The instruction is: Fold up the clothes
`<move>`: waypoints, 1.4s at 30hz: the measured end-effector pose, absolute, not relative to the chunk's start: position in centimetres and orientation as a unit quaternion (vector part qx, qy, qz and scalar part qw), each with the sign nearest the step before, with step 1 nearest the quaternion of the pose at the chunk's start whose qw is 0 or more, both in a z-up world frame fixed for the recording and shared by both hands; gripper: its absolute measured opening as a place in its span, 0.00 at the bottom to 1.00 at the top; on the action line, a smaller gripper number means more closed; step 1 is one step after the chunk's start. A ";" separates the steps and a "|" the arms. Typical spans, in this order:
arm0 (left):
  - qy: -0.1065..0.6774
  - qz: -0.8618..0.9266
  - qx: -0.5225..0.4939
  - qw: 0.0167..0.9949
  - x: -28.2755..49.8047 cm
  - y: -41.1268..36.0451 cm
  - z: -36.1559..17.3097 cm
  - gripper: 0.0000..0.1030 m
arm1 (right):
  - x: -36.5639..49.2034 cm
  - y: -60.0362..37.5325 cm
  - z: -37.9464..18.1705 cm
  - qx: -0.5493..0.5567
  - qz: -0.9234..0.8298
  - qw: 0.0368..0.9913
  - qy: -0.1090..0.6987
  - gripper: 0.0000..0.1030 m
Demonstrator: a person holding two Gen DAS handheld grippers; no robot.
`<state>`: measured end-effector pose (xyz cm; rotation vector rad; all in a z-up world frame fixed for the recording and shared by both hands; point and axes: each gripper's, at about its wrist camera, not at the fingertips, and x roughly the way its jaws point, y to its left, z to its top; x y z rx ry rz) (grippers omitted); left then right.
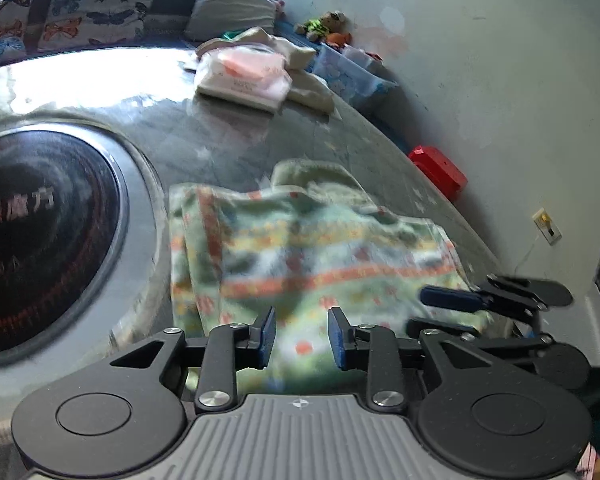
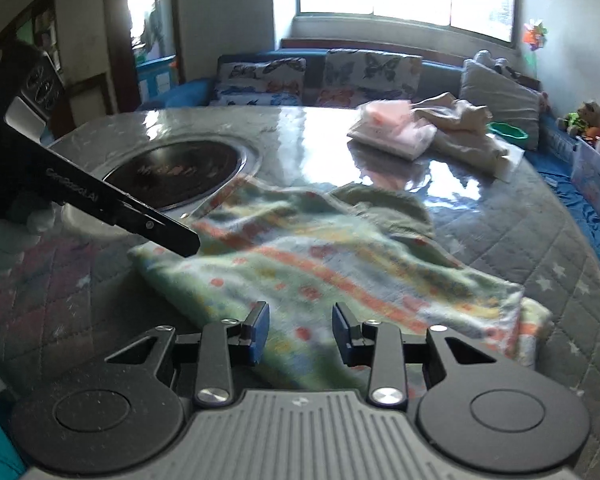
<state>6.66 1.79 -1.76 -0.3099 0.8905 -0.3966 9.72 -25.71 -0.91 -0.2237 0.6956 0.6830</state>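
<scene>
A green fleece garment (image 1: 300,256) with orange, yellow and white patterned stripes lies rumpled on the grey quilted table; it also shows in the right wrist view (image 2: 320,264). My left gripper (image 1: 302,338) is open and empty, just above the garment's near edge. My right gripper (image 2: 300,334) is open and empty over the garment's near edge; it also shows at the right of the left wrist view (image 1: 444,312), by the garment's right side. The left gripper's body (image 2: 100,208) reaches in from the left beside the garment's left corner.
A round black cooktop (image 1: 40,240) is set into the table, left of the garment. A folded stack of pale and pink clothes (image 2: 396,132) and a crumpled beige garment (image 2: 464,132) lie at the far side. A sofa with butterfly cushions (image 2: 320,76) lies beyond.
</scene>
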 end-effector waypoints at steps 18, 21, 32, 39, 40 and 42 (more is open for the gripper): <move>0.409 -0.135 -0.176 0.885 12.4 3.4 -2.1 0.31 | 16.6 -31.4 -1.5 -0.050 0.207 0.916 0.340 0.36; 0.416 -0.118 -0.184 0.883 13.3 3.9 -2.8 0.31 | 17.3 -31.9 -2.3 -0.042 0.201 0.914 0.351 0.36; 0.410 -0.110 -0.176 0.888 12.1 4.2 -2.2 0.42 | 15.7 -31.1 -0.9 -0.034 0.211 0.919 0.331 0.53; 0.401 -0.101 -0.138 0.900 9.6 3.0 -1.0 0.59 | 14.3 -28.9 -0.1 -0.035 0.231 0.918 0.321 0.78; 0.401 -0.102 -0.136 0.900 9.3 2.9 -1.0 0.63 | 14.1 -28.7 -0.1 -0.036 0.233 0.917 0.321 0.79; 0.402 -0.101 -0.129 0.901 8.6 2.7 -0.8 0.67 | 13.8 -28.1 -0.1 -0.037 0.236 0.917 0.320 0.82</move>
